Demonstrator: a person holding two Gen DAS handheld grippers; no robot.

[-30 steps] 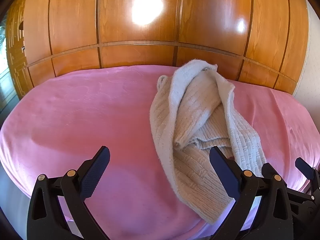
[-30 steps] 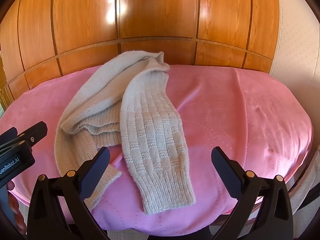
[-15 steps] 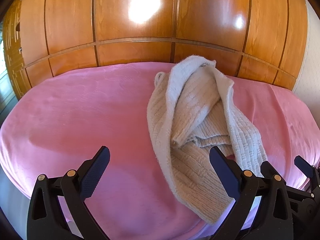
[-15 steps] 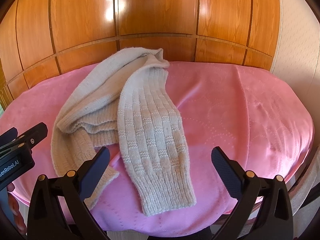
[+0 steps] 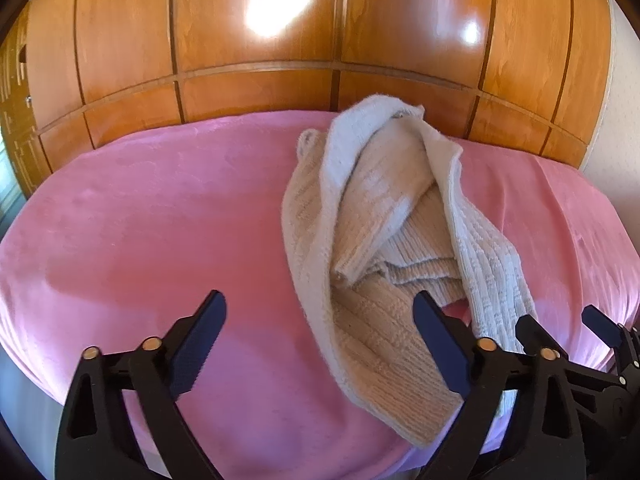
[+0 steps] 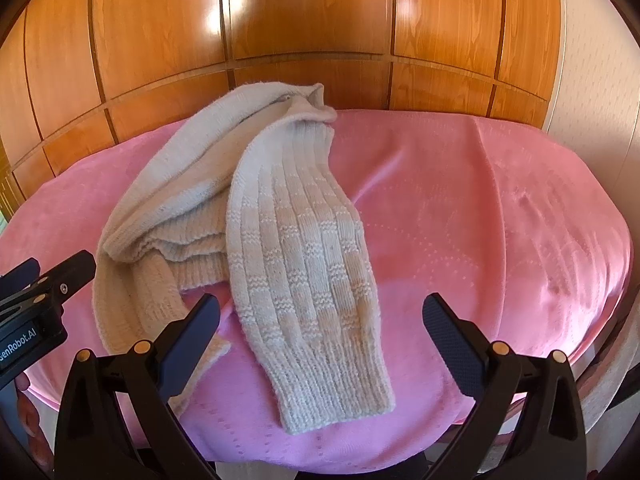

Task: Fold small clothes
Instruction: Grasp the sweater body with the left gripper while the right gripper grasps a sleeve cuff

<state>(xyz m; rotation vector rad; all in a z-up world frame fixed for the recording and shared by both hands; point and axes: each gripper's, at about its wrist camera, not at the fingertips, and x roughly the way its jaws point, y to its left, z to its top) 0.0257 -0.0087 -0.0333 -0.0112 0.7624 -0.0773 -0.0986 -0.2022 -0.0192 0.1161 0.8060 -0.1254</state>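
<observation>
Right now a cream knit sweater lies crumpled on the pink bed, its long axis running from the wooden headboard toward the near edge, where one sleeve ends between the fingers of the right tongs. Both the right tongs and the left tongs hang wide and hold nothing. The right pair looks nearer that sleeve cuff, while the left sits beside the sweater's other edge, so I judge spreading the garment flat comes first.

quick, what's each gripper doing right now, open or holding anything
Left gripper: open, holding nothing, above the pink blanket.
Right gripper: open, holding nothing, the knit sweater lying between its fingers.
</observation>
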